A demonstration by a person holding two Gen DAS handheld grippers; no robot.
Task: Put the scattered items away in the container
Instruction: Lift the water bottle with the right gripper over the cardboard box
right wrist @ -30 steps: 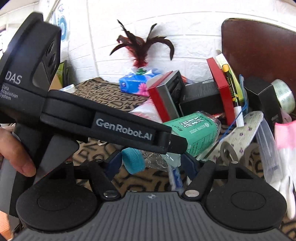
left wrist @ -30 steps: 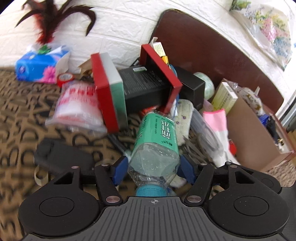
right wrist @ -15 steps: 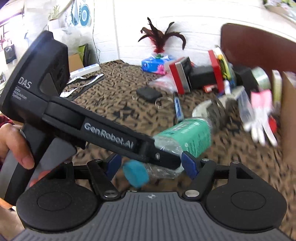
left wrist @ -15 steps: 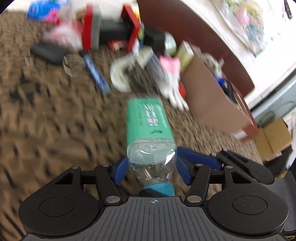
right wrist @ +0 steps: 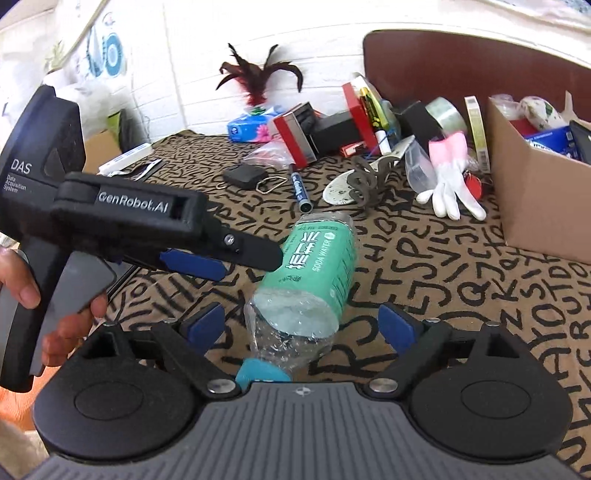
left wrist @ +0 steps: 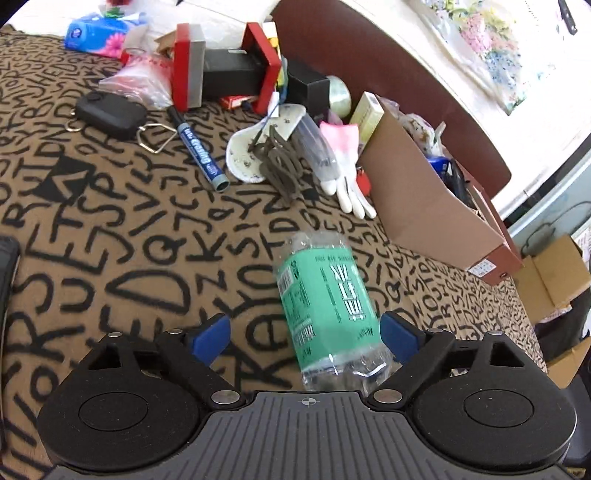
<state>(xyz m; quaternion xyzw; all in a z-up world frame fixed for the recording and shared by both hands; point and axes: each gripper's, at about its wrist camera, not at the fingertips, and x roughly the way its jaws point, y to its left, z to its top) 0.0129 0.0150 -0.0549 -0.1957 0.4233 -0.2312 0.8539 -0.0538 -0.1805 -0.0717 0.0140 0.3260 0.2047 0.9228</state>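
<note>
A clear plastic bottle with a green label (left wrist: 328,302) and a blue cap (right wrist: 258,373) lies on the patterned cloth. My left gripper (left wrist: 304,334) is open with the bottle's neck end lying loose between its blue pads. My right gripper (right wrist: 301,325) is open around the bottle's cap end, not touching it. The left gripper's body (right wrist: 122,221) shows in the right wrist view. The cardboard box (left wrist: 424,199) with items inside stands to the right; it also shows in the right wrist view (right wrist: 535,199).
Scattered on the cloth beyond: a blue marker (left wrist: 199,155), a black pouch (left wrist: 107,112), a white glove (left wrist: 347,173), a floral slipper (left wrist: 255,155), red and black boxes (left wrist: 225,72), a tissue pack (left wrist: 99,35). A dark headboard (left wrist: 388,62) stands behind.
The left gripper carried the bottle away from the pile toward the near part of the cloth, then opened. The bottle now lies loose on the cloth. The right gripper has opened wider.
</note>
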